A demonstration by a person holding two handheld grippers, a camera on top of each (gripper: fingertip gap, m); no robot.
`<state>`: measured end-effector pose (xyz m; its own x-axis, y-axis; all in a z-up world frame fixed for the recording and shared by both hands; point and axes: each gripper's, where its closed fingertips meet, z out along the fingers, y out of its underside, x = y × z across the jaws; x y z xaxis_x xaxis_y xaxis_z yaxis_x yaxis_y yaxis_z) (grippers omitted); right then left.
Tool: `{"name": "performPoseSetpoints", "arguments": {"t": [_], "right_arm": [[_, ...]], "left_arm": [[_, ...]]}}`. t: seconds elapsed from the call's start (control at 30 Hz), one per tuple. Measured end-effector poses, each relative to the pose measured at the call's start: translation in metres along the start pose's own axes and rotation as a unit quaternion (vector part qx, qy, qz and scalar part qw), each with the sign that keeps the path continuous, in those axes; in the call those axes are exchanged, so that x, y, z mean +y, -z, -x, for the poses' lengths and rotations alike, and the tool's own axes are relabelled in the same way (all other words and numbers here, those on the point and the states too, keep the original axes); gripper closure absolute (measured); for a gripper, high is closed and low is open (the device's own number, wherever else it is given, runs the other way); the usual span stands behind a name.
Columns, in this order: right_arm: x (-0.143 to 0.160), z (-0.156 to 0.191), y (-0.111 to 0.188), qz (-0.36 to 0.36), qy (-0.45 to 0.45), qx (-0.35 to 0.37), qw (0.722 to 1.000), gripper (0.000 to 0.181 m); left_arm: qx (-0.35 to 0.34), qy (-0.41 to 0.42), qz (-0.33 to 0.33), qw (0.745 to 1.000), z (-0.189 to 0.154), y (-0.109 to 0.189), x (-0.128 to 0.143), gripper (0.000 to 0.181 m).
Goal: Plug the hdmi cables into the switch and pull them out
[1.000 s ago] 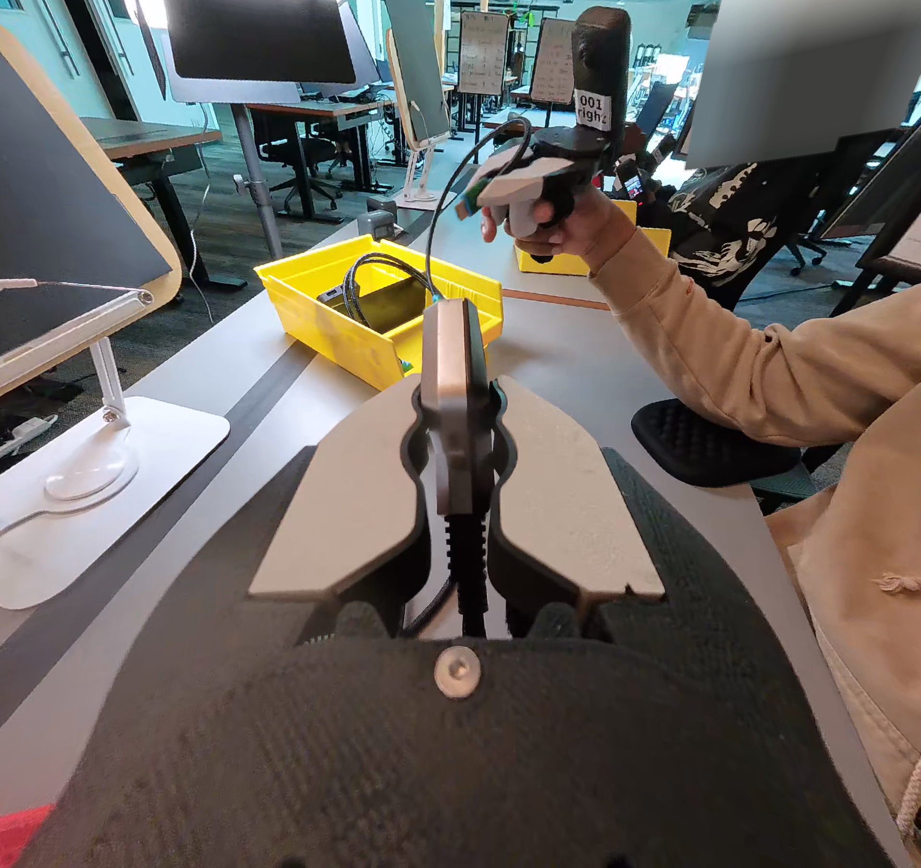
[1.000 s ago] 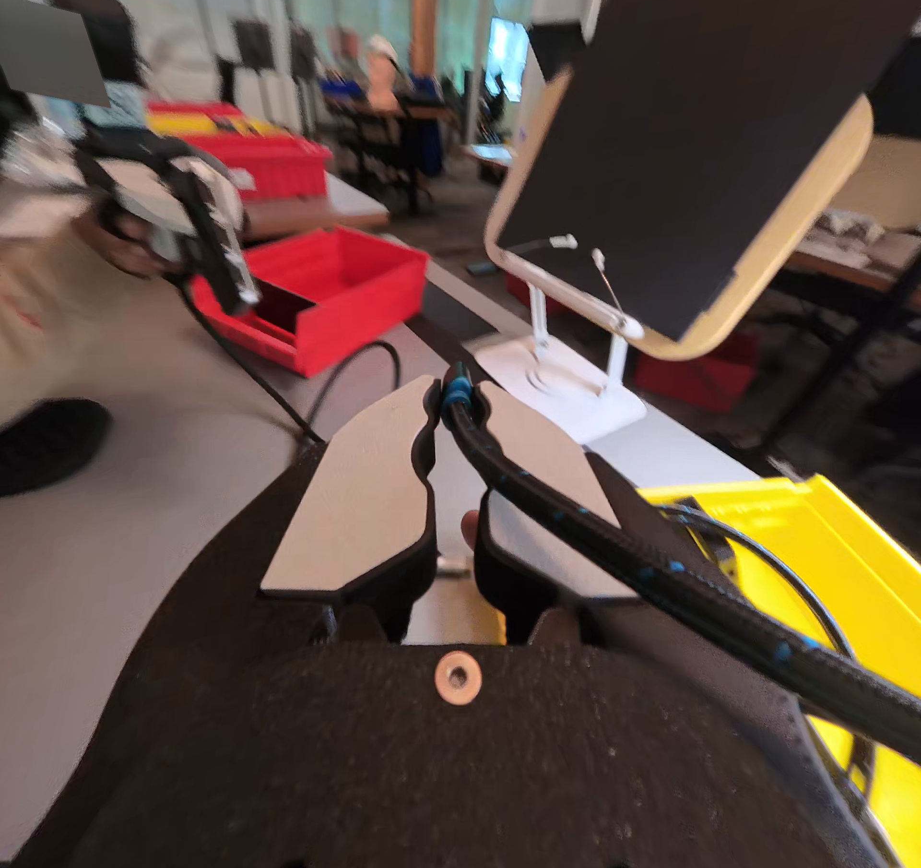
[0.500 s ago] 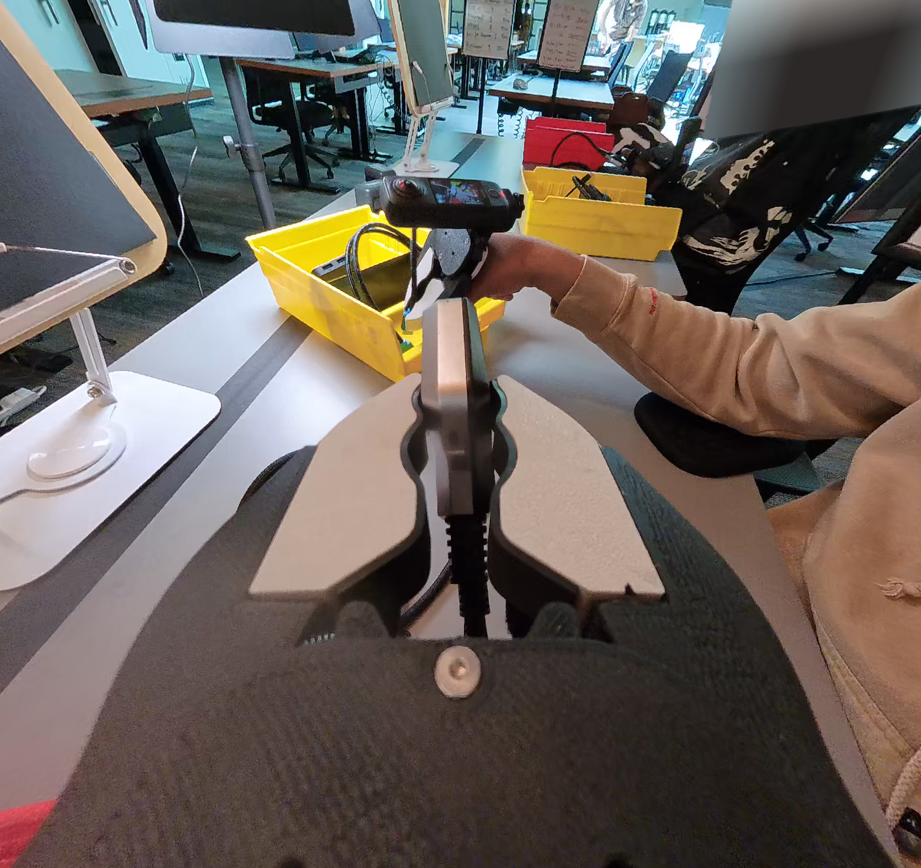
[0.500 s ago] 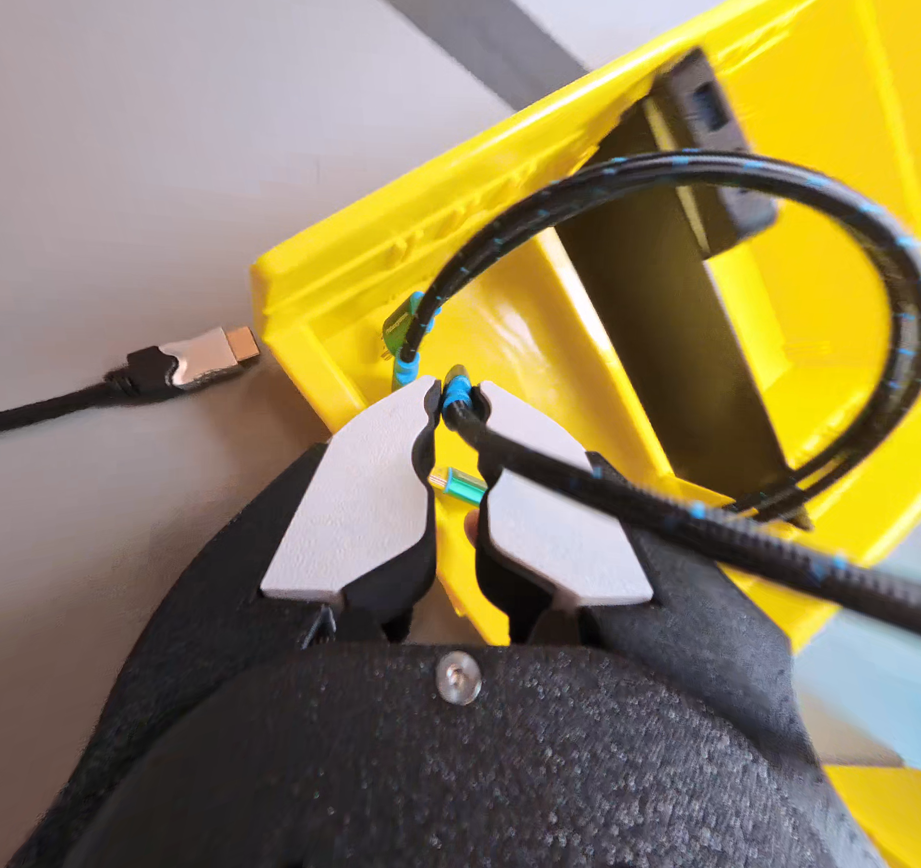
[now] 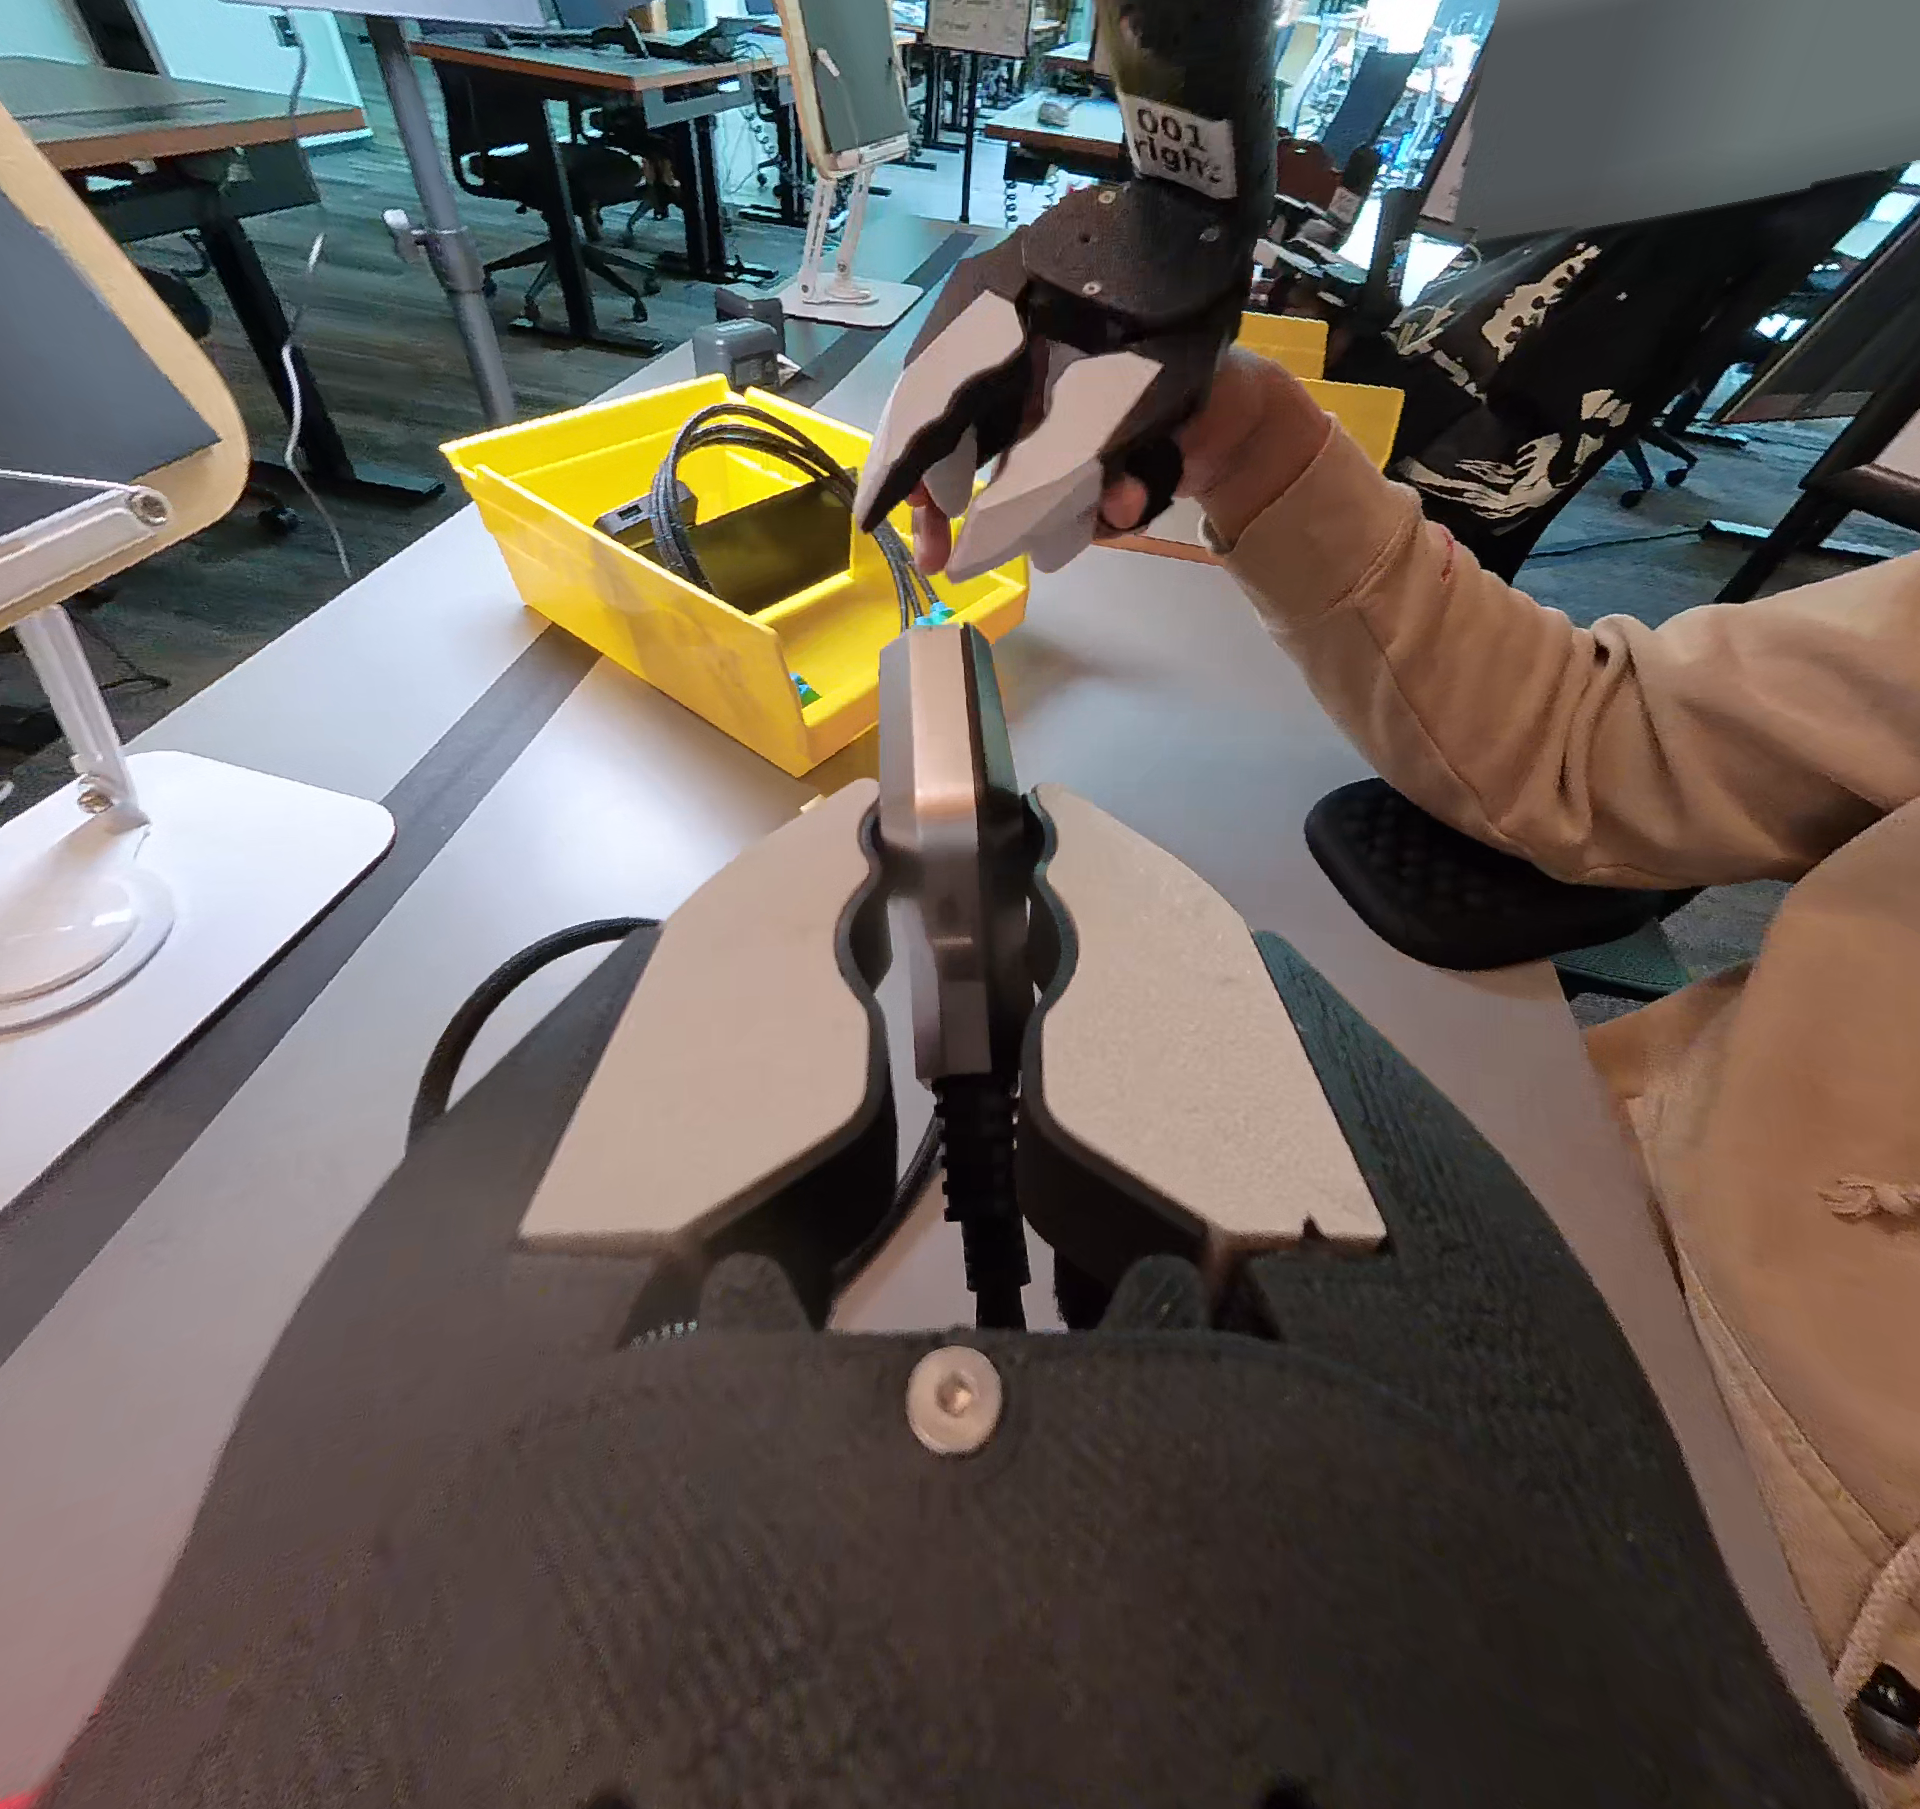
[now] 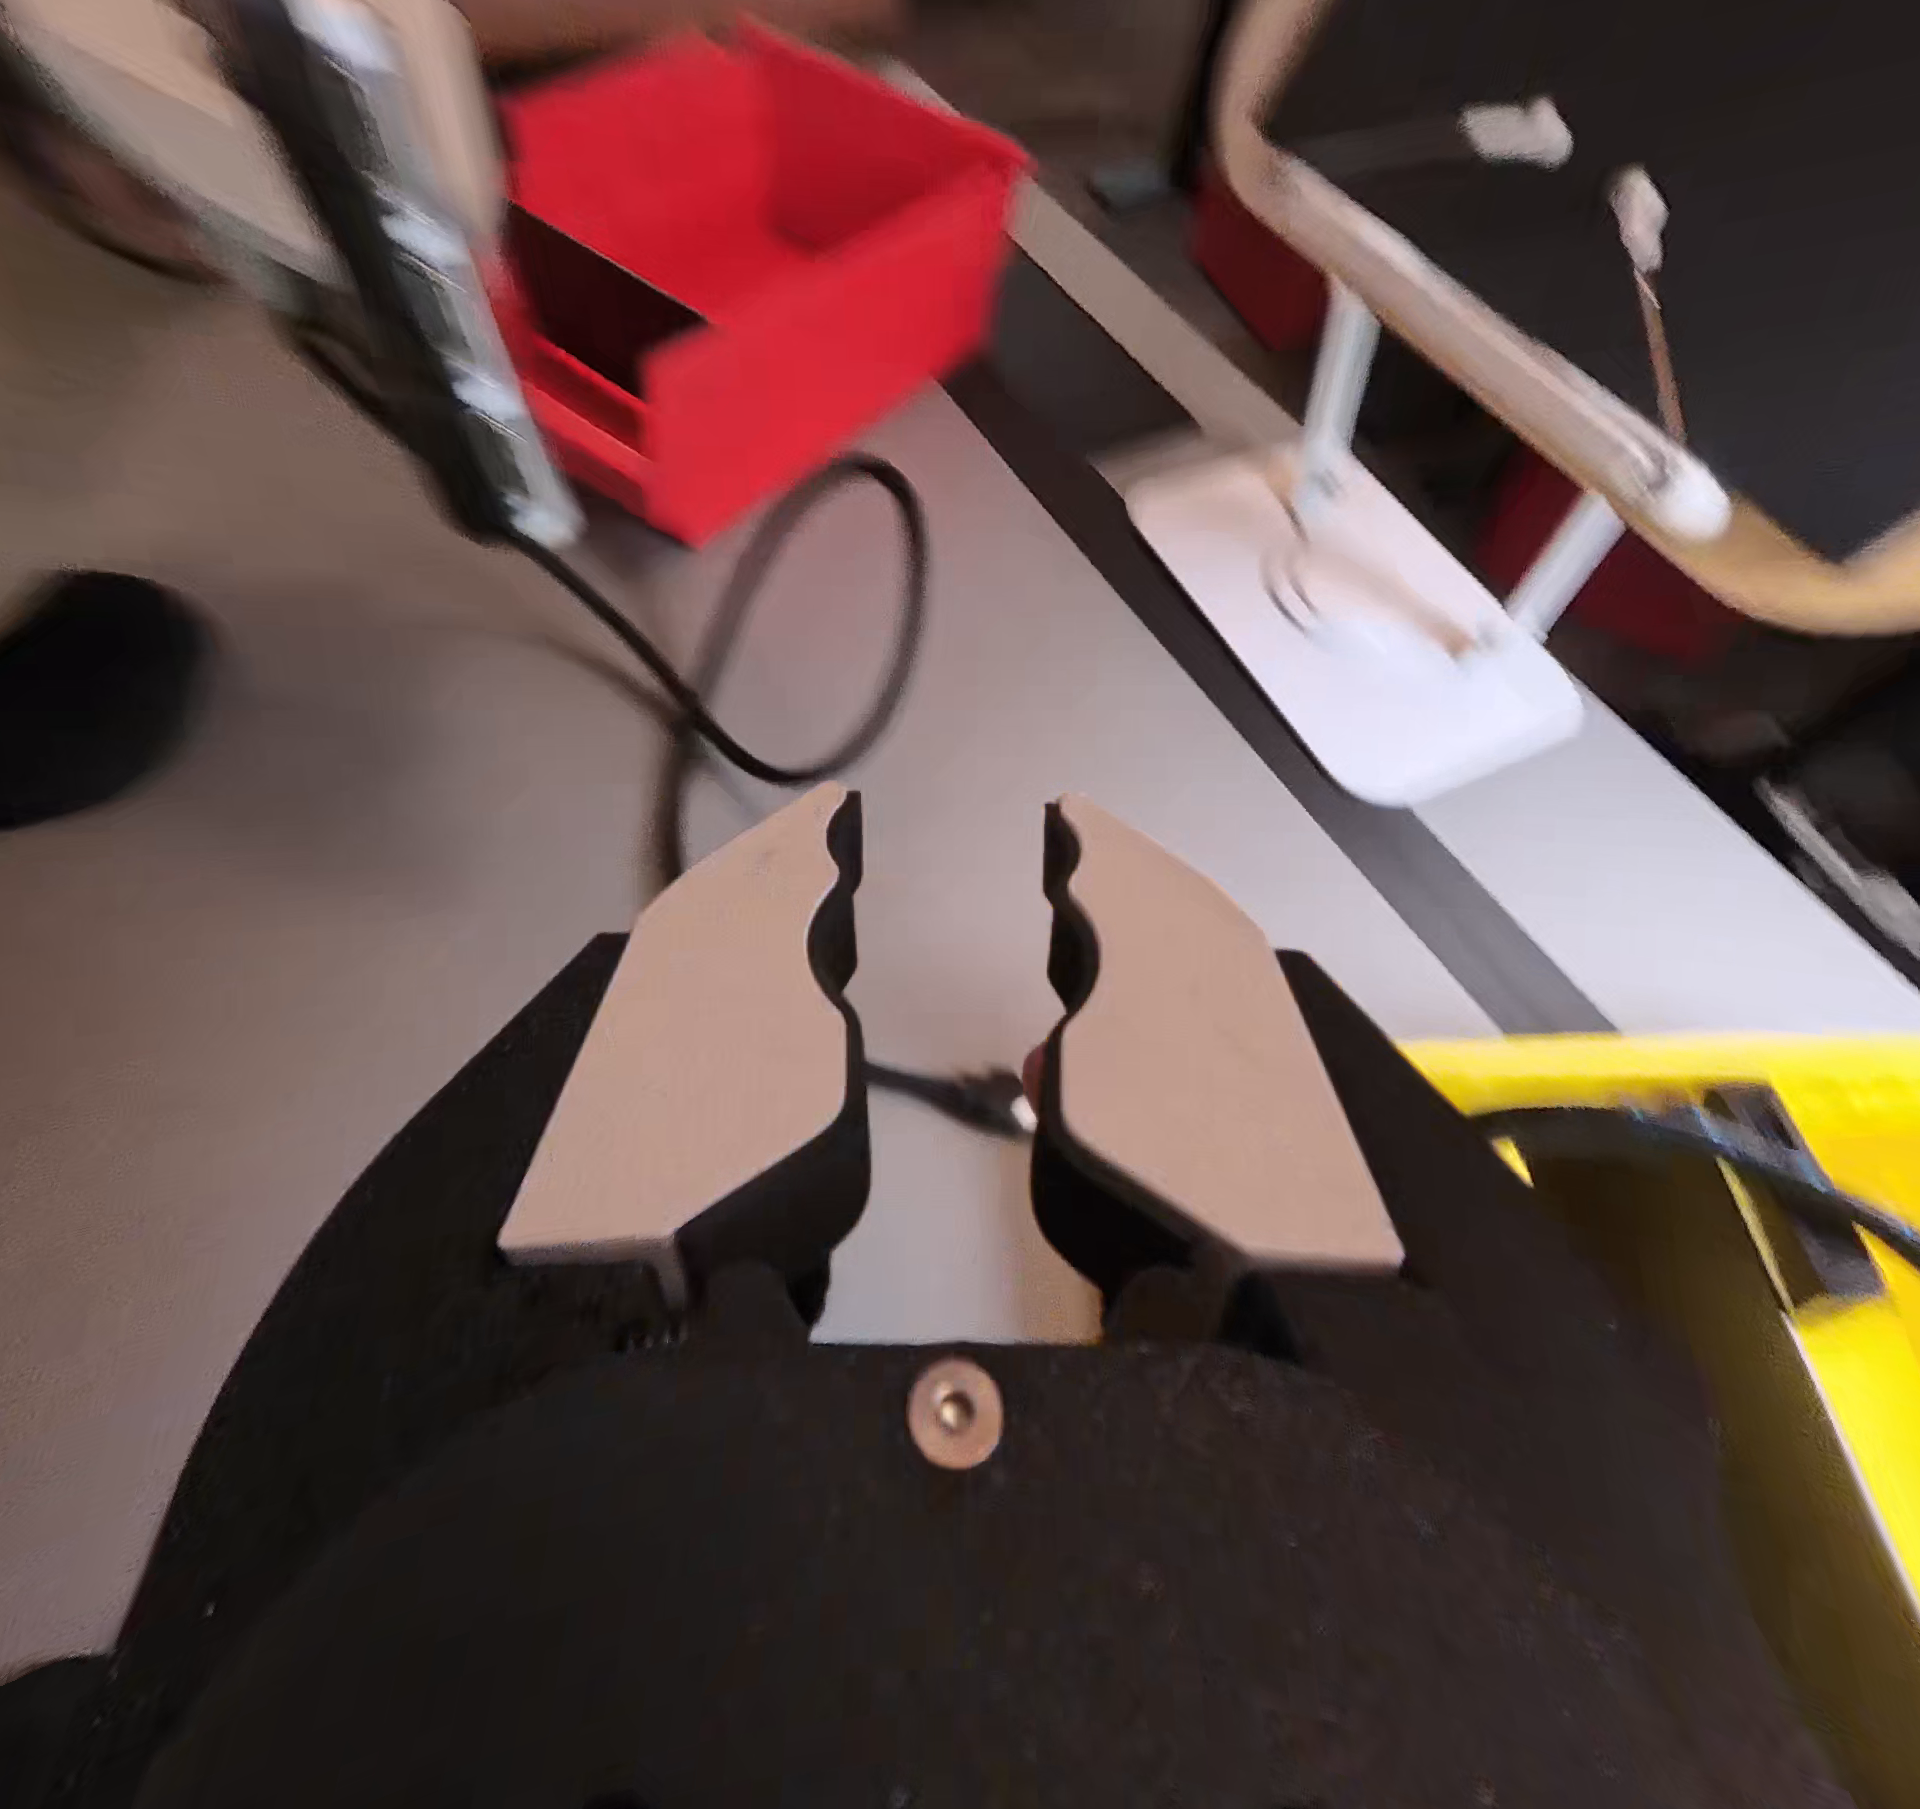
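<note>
My left gripper (image 5: 951, 809) is shut on the switch (image 5: 935, 741), a silver-grey slab held on edge above the table, with its black cable (image 5: 982, 1167) running back between the fingers. My right gripper (image 5: 930, 528) is open and empty, hovering over the near right corner of the yellow bin (image 5: 675, 637). A coiled black braided HDMI cable (image 5: 717, 450) with blue-green plug ends (image 5: 940, 611) lies in that bin. In the blurred right wrist view my right gripper (image 6: 951, 814) is open, with a silver-black HDMI plug (image 6: 982, 1105) on the table beneath it.
A black flat device (image 5: 769, 544) lies in the yellow bin. A red bin (image 6: 790, 253) stands beyond the switch's cable loop (image 6: 831, 616). A tablet on a white stand (image 5: 156, 876) is on the left. A black wrist pad (image 5: 1475, 886) is on the right. The gap from one gripper's tips to the other's is roughly 15 centimetres. The silver-black HDMI plug (image 6: 982, 1105) is about 20 centimetres from my right fingertips and 25 centimetres from my left.
My right gripper has let go of the braided cable over the yellow bin, opened, and lifted up and back. My left gripper still holds the switch, nearly unmoved.
</note>
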<state>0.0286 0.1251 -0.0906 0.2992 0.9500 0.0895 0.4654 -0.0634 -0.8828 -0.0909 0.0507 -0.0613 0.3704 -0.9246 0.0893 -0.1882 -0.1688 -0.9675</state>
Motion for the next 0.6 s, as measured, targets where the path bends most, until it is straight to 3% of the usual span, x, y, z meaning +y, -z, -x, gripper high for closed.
{"name": "performPoseSetpoints", "arguments": {"t": [0.13, 0.3, 0.37, 0.47, 0.6], "right_arm": [[-0.033, 0.066, -0.014, -0.077, 0.059, -0.128, 0.987, 0.146], [-0.041, 0.12, -0.048, -0.1, 0.07, -0.22, 0.968, 0.144], [-0.039, 0.123, -0.057, -0.103, 0.094, -0.204, 0.969, 0.154], [-0.038, 0.121, -0.044, -0.107, 0.096, -0.226, 0.964, 0.157], [-0.032, 0.11, -0.02, -0.111, 0.098, -0.237, 0.96, 0.158]], "left_arm": [[0.019, -0.012, 0.004, 1.0, -0.013, -0.009, -0.002, 0.159], [0.043, -0.029, 0.023, 0.998, -0.03, -0.027, 0.002, 0.159], [0.049, -0.043, 0.034, 0.997, -0.034, -0.031, 0.006, 0.159], [0.081, -0.032, -0.023, 0.996, -0.041, -0.021, -0.012, 0.157], [0.054, 0.016, -0.077, 0.995, -0.016, 0.007, -0.024, 0.146]]}}
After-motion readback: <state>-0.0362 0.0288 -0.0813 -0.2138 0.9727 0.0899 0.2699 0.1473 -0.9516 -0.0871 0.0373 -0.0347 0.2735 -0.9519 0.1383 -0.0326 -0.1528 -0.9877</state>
